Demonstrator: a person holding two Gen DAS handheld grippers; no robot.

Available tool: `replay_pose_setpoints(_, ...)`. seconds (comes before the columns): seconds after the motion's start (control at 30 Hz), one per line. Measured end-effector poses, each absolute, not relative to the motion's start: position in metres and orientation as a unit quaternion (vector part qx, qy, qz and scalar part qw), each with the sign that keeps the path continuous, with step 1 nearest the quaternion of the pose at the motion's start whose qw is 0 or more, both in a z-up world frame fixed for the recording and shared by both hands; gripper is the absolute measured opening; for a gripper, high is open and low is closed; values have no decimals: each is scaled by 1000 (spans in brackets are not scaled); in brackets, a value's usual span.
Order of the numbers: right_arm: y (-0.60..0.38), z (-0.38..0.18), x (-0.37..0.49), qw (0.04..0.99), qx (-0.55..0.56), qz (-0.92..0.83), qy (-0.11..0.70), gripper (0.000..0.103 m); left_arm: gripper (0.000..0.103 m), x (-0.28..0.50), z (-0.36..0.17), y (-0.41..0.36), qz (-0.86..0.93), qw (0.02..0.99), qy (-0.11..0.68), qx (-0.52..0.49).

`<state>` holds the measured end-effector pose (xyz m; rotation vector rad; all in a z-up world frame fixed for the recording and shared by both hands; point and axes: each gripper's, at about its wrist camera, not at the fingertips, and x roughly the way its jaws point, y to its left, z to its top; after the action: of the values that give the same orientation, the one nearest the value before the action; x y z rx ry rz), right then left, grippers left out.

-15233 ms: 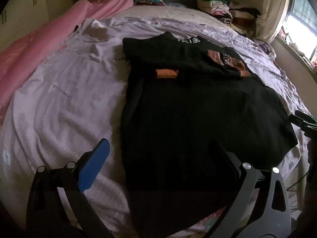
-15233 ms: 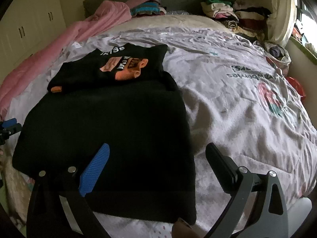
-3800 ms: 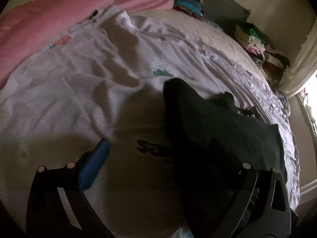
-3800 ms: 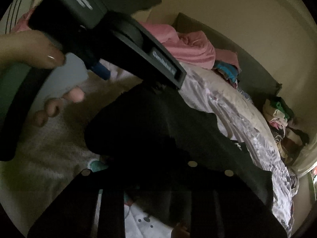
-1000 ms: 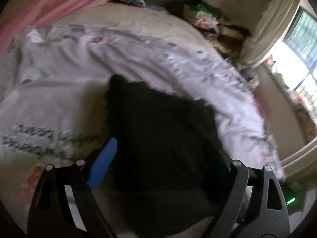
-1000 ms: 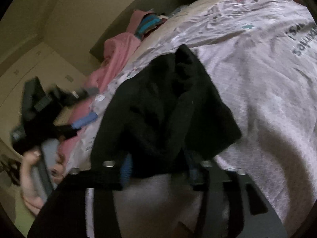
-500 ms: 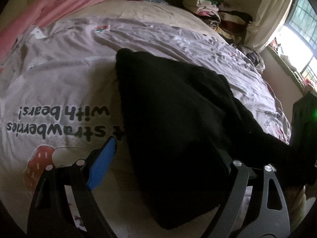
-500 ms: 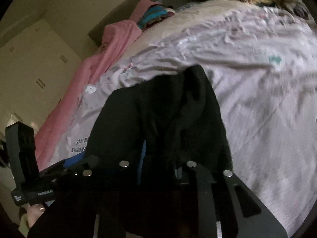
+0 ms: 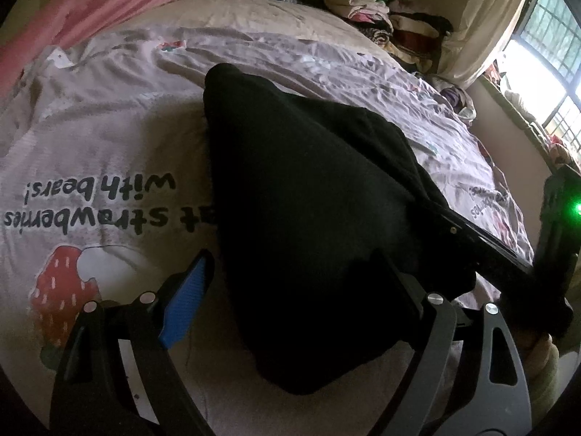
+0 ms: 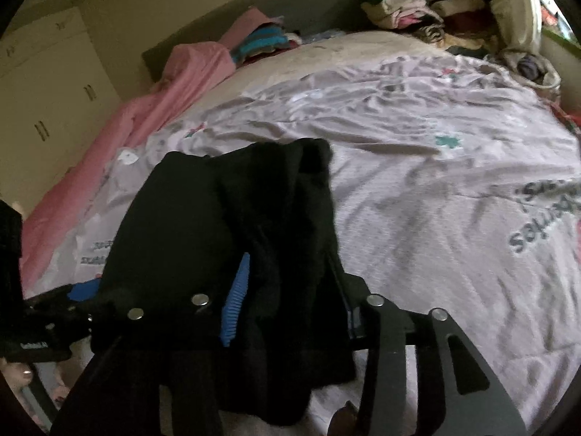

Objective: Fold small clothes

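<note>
A black garment (image 9: 312, 225) lies folded in a thick bundle on the pale printed bedspread (image 9: 109, 138). My left gripper (image 9: 294, 276) is open, its jaws astride the bundle's near end without closing on it. My right gripper (image 10: 287, 287) is partly closed on the same black garment (image 10: 225, 225), with folds bunched between its blue pad (image 10: 236, 301) and the other finger. The right gripper also shows in the left wrist view (image 9: 483, 250), reaching into the bundle from the right. The left gripper shows at the left edge of the right wrist view (image 10: 54, 309).
A pink blanket (image 9: 90, 11) lies along the bed's left side. Folded clothes (image 9: 377, 11) are piled at the headboard, right. A window (image 9: 544, 72) is on the right wall. A white cupboard (image 10: 43, 91) stands left of the bed.
My right gripper has swung the black bundle round and lowered it onto the bedspread. My left gripper has come closer to the bundle, jaws still open.
</note>
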<state>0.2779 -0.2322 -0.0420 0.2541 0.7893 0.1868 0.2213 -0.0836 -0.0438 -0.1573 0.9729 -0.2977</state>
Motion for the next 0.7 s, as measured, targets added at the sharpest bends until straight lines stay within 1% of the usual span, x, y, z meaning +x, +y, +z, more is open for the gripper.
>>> replay_pose_setpoints(0.2,-241,-32,259,916,121,71,377,53,80,215,-39,-82,-138,873,462,-73)
replay_pose_setpoints(0.27,-241,-27,253,919,110,67,371,58,80,213,-37,-82,-136,874,461,-74)
replay_pose_setpoints(0.3,-241,-25,250,921,105,65,369,62,80,211,-36,-82,-135,874,460,-75)
replay_pose_setpoints(0.37,-241,-18,243,926,100,63,358,63,80,209,-34,-82,-136,875,459,-77)
replay_pose_setpoints(0.43,-243,-12,237,929,100,61,350,70,80,206,-32,-82,-139,875,458,-78)
replay_pose_setpoints(0.67,-241,7,215,940,88,59,325,74,80,194,-26,-85,-143,878,451,-67)
replay_pose_setpoints(0.7,-240,9,212,941,86,60,323,82,80,192,-25,-85,-143,879,450,-66)
